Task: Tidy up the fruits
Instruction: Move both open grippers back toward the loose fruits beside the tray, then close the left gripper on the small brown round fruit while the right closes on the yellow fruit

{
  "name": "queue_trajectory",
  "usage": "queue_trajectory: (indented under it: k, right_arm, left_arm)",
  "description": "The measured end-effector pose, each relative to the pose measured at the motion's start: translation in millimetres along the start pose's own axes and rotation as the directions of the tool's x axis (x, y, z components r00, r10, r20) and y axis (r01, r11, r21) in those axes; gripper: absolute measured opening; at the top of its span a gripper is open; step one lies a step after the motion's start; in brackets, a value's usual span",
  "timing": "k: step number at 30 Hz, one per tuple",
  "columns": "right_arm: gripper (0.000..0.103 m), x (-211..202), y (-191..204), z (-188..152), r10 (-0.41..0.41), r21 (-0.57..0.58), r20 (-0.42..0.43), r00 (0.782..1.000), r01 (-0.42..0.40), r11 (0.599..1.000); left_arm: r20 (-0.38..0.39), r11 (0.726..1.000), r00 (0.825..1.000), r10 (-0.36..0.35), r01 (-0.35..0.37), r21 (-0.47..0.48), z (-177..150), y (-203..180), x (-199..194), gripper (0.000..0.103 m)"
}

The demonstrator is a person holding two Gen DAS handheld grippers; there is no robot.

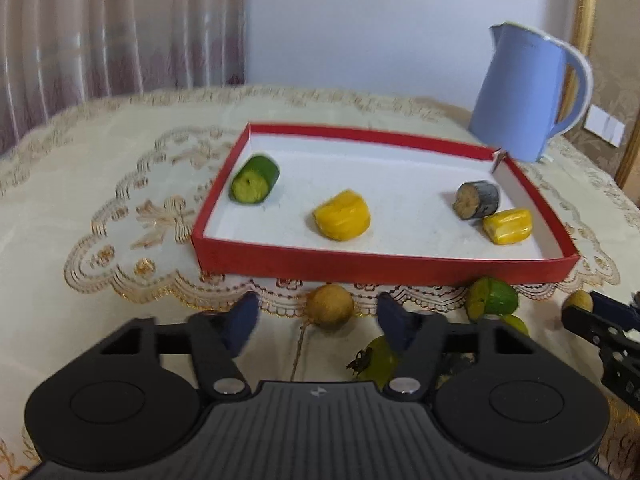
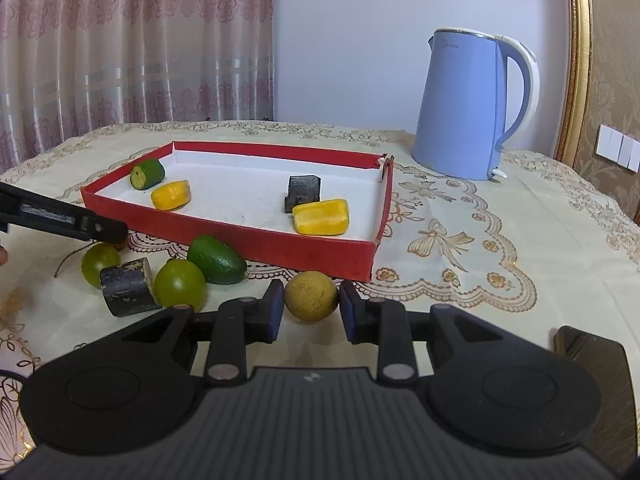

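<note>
Right claw [image 2: 307, 307] is clamped on a brown round fruit [image 2: 311, 295] just in front of the red tray [image 2: 256, 240]. Left claw [image 1: 318, 322] is open, another brown fruit [image 1: 330, 306] between its tips, also before the tray.

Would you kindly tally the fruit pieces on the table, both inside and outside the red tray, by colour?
Green pieces: 4
Yellow pieces: 2
Black pieces: 2
Brown balls: 2
Total: 10
</note>
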State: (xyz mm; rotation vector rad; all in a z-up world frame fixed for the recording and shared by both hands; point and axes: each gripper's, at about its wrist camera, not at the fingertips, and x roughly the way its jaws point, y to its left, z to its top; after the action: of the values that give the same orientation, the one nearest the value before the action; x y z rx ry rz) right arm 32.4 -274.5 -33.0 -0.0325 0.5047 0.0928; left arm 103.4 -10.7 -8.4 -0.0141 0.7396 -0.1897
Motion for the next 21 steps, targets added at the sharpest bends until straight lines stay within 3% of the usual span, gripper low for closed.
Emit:
queue_trajectory:
  k: [6,10,19,21]
  right_arm:
    - [0.028,-0.6,-2.3,0.0,0.008,0.014,0.003,1.000,-0.008,1.000]
    - [0.028,0.0,-3.5,-0.1,0.010,0.024,0.000,1.000,-0.010,1.000]
    - [0.028,-0.5,-2.8,-0.2,0.003,0.021,0.001,1.000,-0.003,1.000]
    - [0.028,-0.7,-3.3,-0.3,0.003,0.023,0.003,1.000,-0.003,1.000]
  left_arm:
    - [-0.030,1.000,1.000,0.003,-0.004,-0.009,5.6,-3.2,9.0,0.033]
    - [-0.030,0.999,1.000,0.001,0.001,0.034,7.8,-11.9,12.8,0.031]
    - [-0.050,0.999,0.998,-0.046,0.047,0.016,10.1,-3.0,15.0,0.031]
    - [-0.055,0.998,0.997,-0.056,0.057,0.006,9.7,-0.7,13.1,0.026]
